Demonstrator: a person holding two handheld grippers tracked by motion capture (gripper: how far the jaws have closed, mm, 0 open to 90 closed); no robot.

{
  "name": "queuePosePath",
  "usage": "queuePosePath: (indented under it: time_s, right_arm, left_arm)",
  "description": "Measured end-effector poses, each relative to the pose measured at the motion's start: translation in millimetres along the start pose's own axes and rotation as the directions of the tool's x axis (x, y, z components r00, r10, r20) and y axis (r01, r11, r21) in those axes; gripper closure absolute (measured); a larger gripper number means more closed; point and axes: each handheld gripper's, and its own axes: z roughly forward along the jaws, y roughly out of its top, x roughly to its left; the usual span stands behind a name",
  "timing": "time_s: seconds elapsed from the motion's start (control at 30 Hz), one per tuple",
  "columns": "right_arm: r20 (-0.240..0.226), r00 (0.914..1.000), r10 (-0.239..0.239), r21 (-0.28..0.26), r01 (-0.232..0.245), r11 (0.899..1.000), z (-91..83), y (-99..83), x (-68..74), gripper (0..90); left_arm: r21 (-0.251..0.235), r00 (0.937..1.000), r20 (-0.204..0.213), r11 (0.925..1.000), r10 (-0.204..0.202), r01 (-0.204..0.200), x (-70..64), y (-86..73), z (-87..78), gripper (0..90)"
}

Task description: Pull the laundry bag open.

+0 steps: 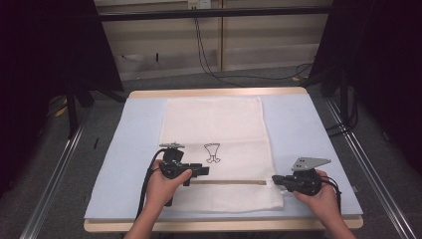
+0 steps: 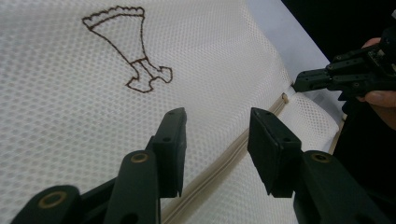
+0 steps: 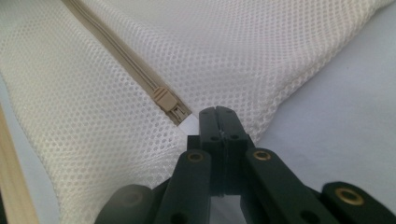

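A white mesh bag [image 1: 214, 119] lies flat on a pale blue mat [image 1: 298, 124]. It carries a brown outline drawing [image 1: 212, 152] and a beige zipper [image 1: 224, 182] running across its near part. My left gripper [image 1: 203, 171] hovers open just over the zipper [image 2: 224, 163], with one jaw on either side of it and nothing held. In the left gripper view [image 2: 217, 116] the drawing [image 2: 130, 46] lies beyond the jaws. My right gripper [image 1: 274, 179] is shut on the bag's right edge. Its tips [image 3: 218, 113] sit right beside the zipper slider [image 3: 166, 100].
The mat covers a wooden table whose rim [image 1: 219, 92] shows at the far side and whose near edge [image 3: 11, 177] runs beside the bag. Black cables [image 1: 209, 64] trail on the floor behind. Dark curtains stand left and right, and metal rails [image 1: 59, 164] flank the table.
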Motion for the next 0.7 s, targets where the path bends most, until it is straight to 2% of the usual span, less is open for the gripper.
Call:
queuePosePath:
  time_s: [0.13,0.2,0.27,0.33,0.4,0.47,0.5,0.53,0.6,0.7]
  right_arm:
    - [-0.008,0.9998,-0.017,0.006,0.018,1.000,-0.5,-1.0,2.0,89.9]
    - [-0.015,0.9993,-0.035,0.014,0.036,0.999,1.9,-2.6,4.5,90.0]
    - [-0.009,0.9980,-0.062,0.015,0.062,0.998,3.5,-3.1,6.6,90.0]
    - [-0.006,0.9978,-0.066,0.017,0.066,0.998,3.8,-2.7,6.8,90.0]
    - [-0.005,0.9984,-0.056,0.015,0.056,0.998,3.9,-3.4,6.8,90.0]
    - [0.000,0.9984,-0.057,0.011,0.057,0.998,3.8,-4.1,7.4,90.0]
    - [0.000,0.9984,-0.057,0.010,0.057,0.998,3.8,-4.3,7.6,90.0]
    - [0.002,0.9986,-0.053,0.010,0.053,0.999,3.9,-4.5,7.8,90.0]
    - [0.005,0.9986,-0.053,0.008,0.053,0.999,3.9,-4.7,8.1,90.0]
    - [0.012,0.9983,-0.056,0.007,0.056,0.998,4.0,-4.7,8.8,90.0]
  left_arm:
    - [0.021,0.9992,0.040,0.9998,0.004,-0.004,-1.9,0.8,8.2,64.1]
    - [0.032,0.9970,0.068,0.9989,-0.036,0.034,-3.8,1.2,11.7,66.8]
    - [0.037,0.9954,0.085,0.9985,-0.044,0.041,-6.3,1.9,14.8,69.6]
    - [0.041,0.9918,0.110,0.9973,-0.065,0.061,-10.5,3.0,18.8,70.5]
    - [0.039,0.9920,0.112,0.9977,-0.059,0.055,-13.7,4.3,23.0,70.5]
    - [0.036,0.9946,0.095,0.9986,-0.041,0.038,-18.3,4.8,28.0,72.8]
    - [0.042,0.9949,0.090,0.9982,-0.046,0.043,-20.4,5.1,30.5,72.8]
    - [0.046,0.9952,0.080,0.9975,-0.057,0.054,-23.0,5.3,33.4,71.8]
    - [0.047,0.9958,0.073,0.9975,-0.055,0.052,-26.9,5.8,39.3,66.8]
    - [0.049,0.9967,0.061,0.9975,-0.054,0.051,-32.6,6.5,47.2,64.9]
